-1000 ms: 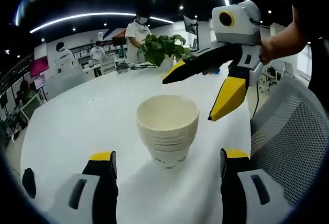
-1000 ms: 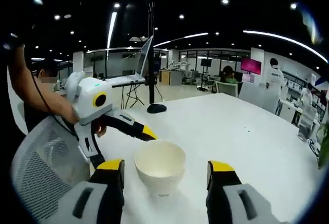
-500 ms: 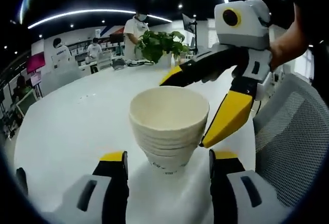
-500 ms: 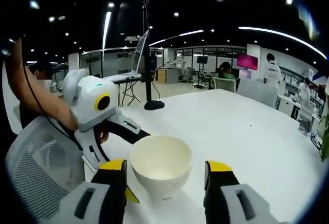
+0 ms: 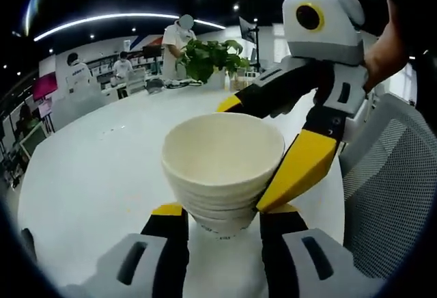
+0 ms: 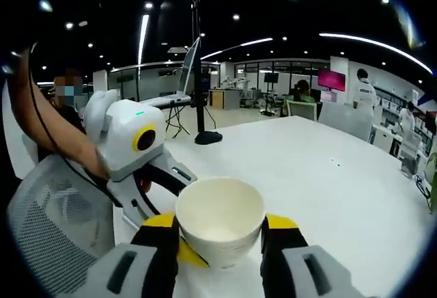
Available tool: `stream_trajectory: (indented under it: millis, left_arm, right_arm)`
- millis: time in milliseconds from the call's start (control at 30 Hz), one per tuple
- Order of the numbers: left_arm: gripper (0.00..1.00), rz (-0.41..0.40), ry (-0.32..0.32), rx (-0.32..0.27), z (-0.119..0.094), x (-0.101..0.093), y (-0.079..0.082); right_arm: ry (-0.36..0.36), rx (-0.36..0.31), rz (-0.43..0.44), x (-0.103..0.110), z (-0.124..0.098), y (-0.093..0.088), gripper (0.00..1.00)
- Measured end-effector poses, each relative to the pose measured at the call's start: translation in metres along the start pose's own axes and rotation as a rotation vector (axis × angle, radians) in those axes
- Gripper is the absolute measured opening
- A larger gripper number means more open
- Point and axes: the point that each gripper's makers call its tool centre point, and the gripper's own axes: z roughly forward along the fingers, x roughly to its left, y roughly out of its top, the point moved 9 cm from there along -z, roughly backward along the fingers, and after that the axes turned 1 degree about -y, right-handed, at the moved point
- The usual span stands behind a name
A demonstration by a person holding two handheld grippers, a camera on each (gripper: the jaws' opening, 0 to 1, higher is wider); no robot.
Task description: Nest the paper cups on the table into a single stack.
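Note:
A stack of nested white paper cups [image 5: 222,141] stands on the white table [image 5: 89,168]. In the left gripper view my left gripper [image 5: 222,214] has its jaws pressed against both sides of the stack's base. My right gripper [image 5: 249,154] comes in from the right, one yellow-tipped jaw behind the stack and one in front of it. In the right gripper view the same cup stack [image 6: 220,206] sits between the jaws of my right gripper [image 6: 220,224], which touch its sides. There my left gripper [image 6: 192,217] reaches in from the left and straddles the stack low down.
A grey mesh chair [image 5: 389,175] stands by the table edge on the person's side. A potted green plant [image 5: 212,55] sits at the table's far end. A laptop on a black stand [image 6: 194,79] rises past the table. Several people stand in the background office.
Both grippers have moved in on the cup stack and narrowed their jaws from wide apart to touching its sides. The stack looks larger in both views.

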Motion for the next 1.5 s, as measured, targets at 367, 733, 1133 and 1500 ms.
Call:
stream_trajectory:
  millis: [367,733,1133,1500]
  left_arm:
    - [0.39,0.008,-0.006,-0.009,0.004,0.008,0.01]
    - [0.39,0.019,0.006,-0.012,0.013,0.028,0.03]
    - [0.39,-0.012,0.019,-0.007,0.027,0.055,0.036]
    - [0.39,-0.023,0.021,0.061,0.042,0.076,0.022]
  right_arm:
    - [0.001,-0.015,0.006,-0.011,-0.001,0.007,0.47]
    - [0.002,-0.027,0.008,-0.036,0.006,0.023,0.47]
    - [0.013,-0.054,0.061,-0.064,0.023,0.03,0.47]
    - [0.022,-0.009,0.072,-0.078,0.041,0.022,0.47]
